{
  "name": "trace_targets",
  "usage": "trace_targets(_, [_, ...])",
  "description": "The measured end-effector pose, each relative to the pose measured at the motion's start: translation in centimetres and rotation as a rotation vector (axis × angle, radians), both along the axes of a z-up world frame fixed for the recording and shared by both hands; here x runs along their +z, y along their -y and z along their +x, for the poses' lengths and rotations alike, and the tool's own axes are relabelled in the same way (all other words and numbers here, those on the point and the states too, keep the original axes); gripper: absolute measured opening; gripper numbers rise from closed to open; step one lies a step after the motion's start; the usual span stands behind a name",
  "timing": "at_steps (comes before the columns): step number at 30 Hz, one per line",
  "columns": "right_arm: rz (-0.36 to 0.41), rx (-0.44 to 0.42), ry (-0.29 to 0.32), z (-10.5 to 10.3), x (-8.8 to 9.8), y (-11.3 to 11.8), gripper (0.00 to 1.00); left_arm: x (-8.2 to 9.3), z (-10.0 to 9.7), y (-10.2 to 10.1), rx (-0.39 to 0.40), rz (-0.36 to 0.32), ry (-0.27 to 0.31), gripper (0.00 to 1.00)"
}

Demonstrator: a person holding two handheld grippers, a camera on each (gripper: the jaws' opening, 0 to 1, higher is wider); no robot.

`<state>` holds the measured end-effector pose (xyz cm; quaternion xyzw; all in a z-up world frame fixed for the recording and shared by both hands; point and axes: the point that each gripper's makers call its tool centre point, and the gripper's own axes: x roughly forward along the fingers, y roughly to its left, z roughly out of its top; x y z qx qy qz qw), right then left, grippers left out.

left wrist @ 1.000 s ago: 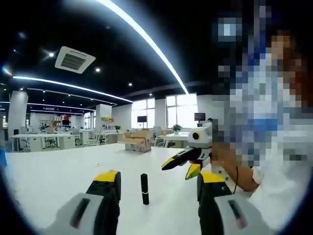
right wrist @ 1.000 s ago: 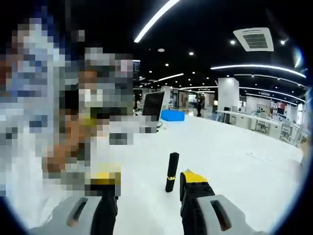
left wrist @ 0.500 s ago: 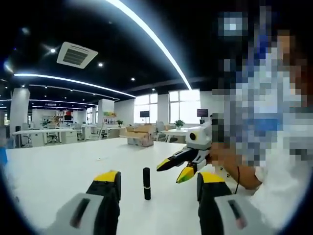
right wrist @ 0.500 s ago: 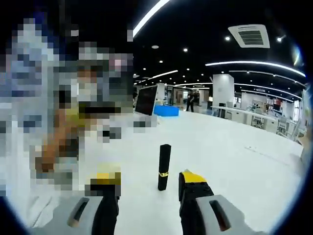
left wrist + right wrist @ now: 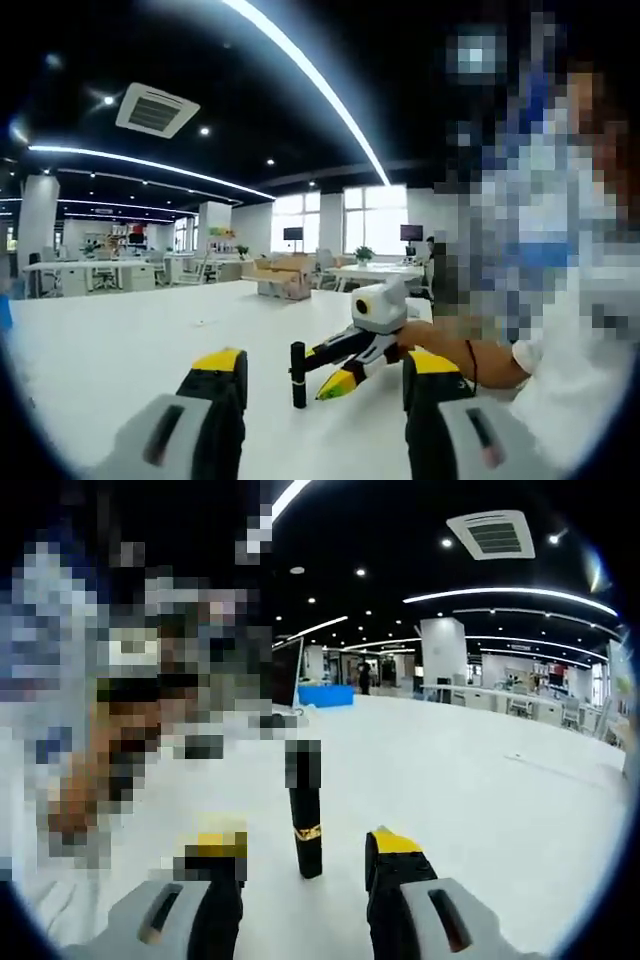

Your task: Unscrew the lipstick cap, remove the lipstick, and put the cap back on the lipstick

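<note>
The lipstick stands upright on the white table, capped, as the right hand-held gripper reaches it with jaws spread and the left hand-held gripper waits agape; next, clamp the base.

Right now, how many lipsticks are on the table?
1. The lipstick stands upright on the white table, cap on, between the open jaws of the right claw. No others are visible.

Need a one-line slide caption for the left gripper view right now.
Right gripper, jaws open, reaches a black lipstick standing upright on the white table, framed by the left gripper.
</note>
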<state>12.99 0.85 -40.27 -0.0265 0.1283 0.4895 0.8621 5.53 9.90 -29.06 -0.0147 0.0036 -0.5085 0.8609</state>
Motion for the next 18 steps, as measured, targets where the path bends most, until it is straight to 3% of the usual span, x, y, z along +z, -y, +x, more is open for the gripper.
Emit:
trace_targets(9, [0.029, 0.005, -0.029, 1.0, -1.1, -0.4, 0.35, 0.4, -0.4, -0.1, -0.005, -0.005, 0.014, 0.64])
trace_targets(18, [0.031, 0.026, -0.040, 1.2, -1.3, -1.0, 0.34, 1.6, -1.0, -0.3, -0.004, -0.021, 0.035, 0.65])
